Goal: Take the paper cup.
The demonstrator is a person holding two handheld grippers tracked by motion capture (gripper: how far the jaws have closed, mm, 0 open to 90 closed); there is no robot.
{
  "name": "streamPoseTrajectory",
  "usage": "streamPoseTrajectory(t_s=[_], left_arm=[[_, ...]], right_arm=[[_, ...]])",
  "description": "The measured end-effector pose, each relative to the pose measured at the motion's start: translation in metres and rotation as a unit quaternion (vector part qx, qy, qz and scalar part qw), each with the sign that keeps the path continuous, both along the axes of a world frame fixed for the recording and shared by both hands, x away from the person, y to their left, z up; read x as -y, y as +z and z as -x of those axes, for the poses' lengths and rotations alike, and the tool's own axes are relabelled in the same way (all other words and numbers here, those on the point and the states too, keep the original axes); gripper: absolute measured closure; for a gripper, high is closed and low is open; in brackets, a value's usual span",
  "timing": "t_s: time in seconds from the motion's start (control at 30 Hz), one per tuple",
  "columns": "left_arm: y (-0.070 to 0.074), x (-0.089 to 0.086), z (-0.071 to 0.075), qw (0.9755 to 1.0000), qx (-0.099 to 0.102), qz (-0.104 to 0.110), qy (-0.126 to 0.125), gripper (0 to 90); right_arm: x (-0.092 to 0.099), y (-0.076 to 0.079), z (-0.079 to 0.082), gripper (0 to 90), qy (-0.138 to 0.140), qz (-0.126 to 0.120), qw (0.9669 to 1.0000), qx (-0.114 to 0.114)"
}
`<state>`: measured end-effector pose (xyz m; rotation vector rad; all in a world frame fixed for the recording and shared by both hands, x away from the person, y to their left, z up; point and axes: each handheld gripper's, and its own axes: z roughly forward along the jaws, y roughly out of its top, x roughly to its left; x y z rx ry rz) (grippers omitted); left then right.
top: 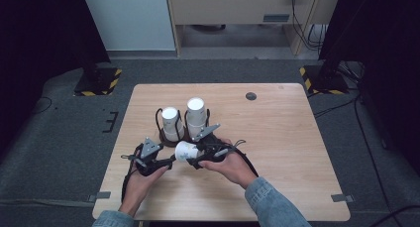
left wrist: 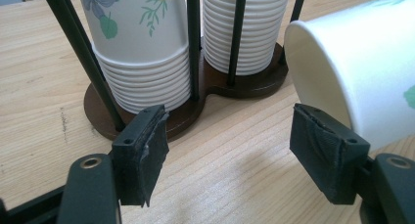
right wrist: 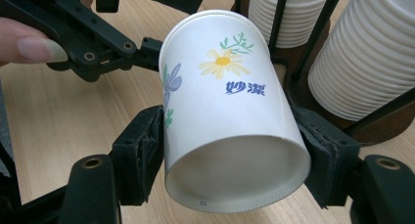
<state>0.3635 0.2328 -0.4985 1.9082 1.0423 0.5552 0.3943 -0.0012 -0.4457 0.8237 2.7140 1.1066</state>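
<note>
Overhead, the right gripper [top: 190,157] has its jaws clamped on a paper cup [top: 185,150] lying sideways, its closed bottom pointing at the left gripper [top: 166,163], just short of the cup rack [top: 168,138] on the worktop [top: 277,138]; a hard squeeze could crease the thin wall.

Along the left gripper's jaws, they stand apart with bare wood between them and the cup off past the right-hand jaw; closing from there would likely catch only an edge and knock the cup askew.

Along the right gripper's jaws, the pads [right wrist: 142,150] press the cup near its open mouth, where the wall tapers; it could slide out, or swing into the stacked cups [right wrist: 362,62] just beyond the right-hand jaw
</note>
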Motion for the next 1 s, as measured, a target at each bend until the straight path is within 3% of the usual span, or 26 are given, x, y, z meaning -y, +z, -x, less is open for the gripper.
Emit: streamPoseTrajectory(t_s=[0.8, 1.0], left_arm=[[0.004, -0.001, 0.001, 0.9998, 0.013, 0.013, 0.0, 30.4], [0.005, -0.001, 0.002, 0.9998, 0.016, 0.013, 0.002, 29.9]], right_arm=[[-0.006, -0.015, 0.0, 30.2, 0.001, 0.02, 0.9997, -0.015], [-0.007, -0.016, 0.002, 31.8, 0.009, 0.026, 0.9996, -0.007]])
